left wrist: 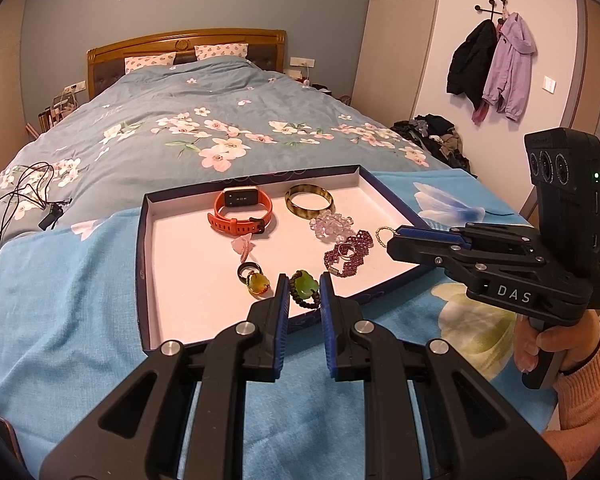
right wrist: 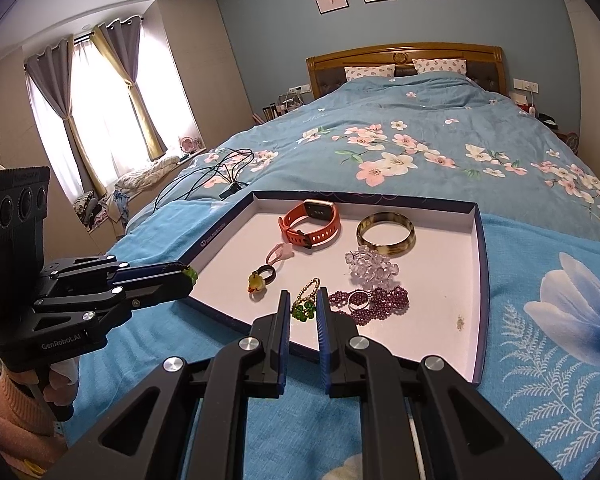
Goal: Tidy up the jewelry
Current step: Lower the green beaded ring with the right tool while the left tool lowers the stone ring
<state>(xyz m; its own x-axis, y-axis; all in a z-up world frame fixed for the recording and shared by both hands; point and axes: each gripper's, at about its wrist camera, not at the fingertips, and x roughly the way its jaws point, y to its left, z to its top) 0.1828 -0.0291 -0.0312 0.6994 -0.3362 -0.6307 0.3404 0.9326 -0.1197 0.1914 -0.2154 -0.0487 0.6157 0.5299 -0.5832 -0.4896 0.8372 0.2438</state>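
Note:
A shallow box lid tray (left wrist: pixel 150 264) (right wrist: pixel 478 280) lies on the bed and holds jewelry. My left gripper (left wrist: pixel 304 290) is shut on a green stone bracelet with dark beads (left wrist: pixel 305 286), held above the tray's near edge; its green tip shows in the right wrist view (right wrist: pixel 191 274). My right gripper (right wrist: pixel 303 306) is shut on a small gold chain with green charms (right wrist: pixel 305 300), above the tray's near right part; the chain's loop shows in the left wrist view (left wrist: pixel 383 234). In the tray lie an orange watch (left wrist: pixel 242 212), a bangle (left wrist: pixel 309 200), a clear bead bracelet (left wrist: pixel 332 225), a purple bead bracelet (left wrist: pixel 348 254) and an amber ring (left wrist: pixel 256 280).
The tray sits on a bright blue floral cloth (left wrist: pixel 60 320) over a floral duvet (left wrist: pixel 204 120). Black cables (left wrist: pixel 20 196) lie on the bed to the left. A small pink hair tie (left wrist: pixel 243 246) lies in the tray. Coats (left wrist: pixel 492 68) hang on the right wall.

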